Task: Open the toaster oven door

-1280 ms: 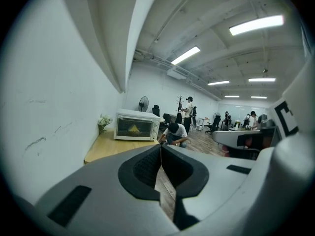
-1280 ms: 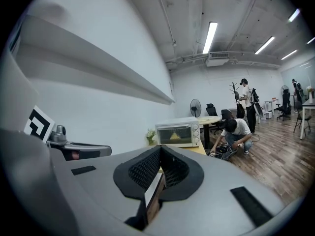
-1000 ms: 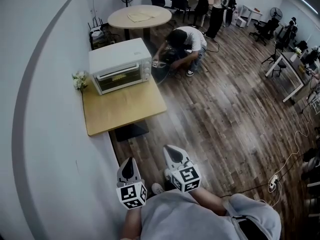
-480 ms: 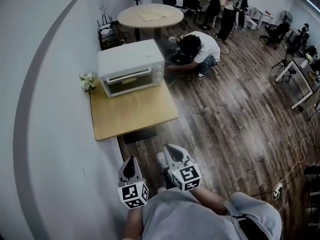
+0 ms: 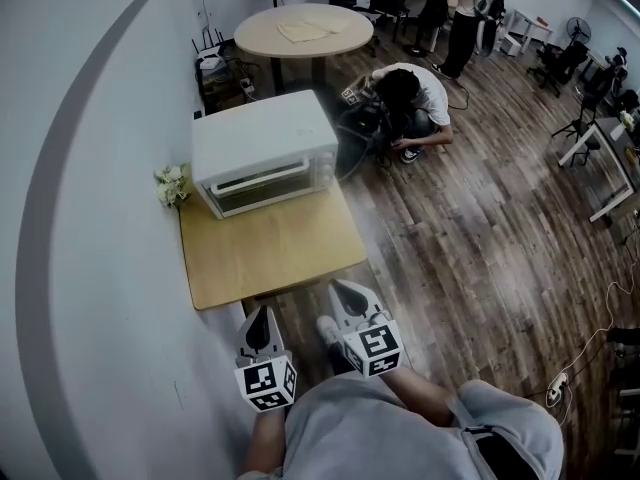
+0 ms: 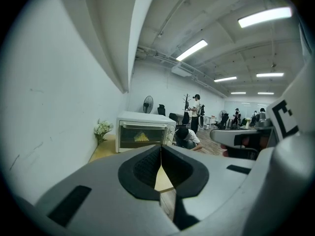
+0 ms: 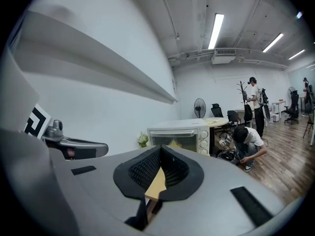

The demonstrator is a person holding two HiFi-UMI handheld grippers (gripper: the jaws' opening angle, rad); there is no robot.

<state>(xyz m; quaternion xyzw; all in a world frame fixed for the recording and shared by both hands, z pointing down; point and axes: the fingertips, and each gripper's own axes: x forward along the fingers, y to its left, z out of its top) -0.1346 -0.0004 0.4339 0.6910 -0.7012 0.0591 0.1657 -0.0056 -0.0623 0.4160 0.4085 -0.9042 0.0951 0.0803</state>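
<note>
A white toaster oven (image 5: 265,153) stands at the far end of a low wooden table (image 5: 280,258) against the left wall, its glass door closed with the handle bar along the top. My left gripper (image 5: 262,315) and right gripper (image 5: 341,290) are held side by side just short of the table's near edge, both shut with nothing in them. Over the shut jaws in the left gripper view (image 6: 160,151), the toaster oven (image 6: 142,134) stands well ahead. In the right gripper view, the oven (image 7: 179,137) shows beyond that gripper's jaws (image 7: 160,152), with its knobs on the right.
A small bunch of white flowers (image 5: 169,184) sits left of the oven by the wall. A person (image 5: 412,93) crouches on the wood floor just right of the oven beside dark gear. Behind are a round table (image 5: 303,33), a fan, chairs and desks.
The table and oven have come nearer and lower in the head view as I step toward them. Both grippers stay shut and keep their places in front of me.
</note>
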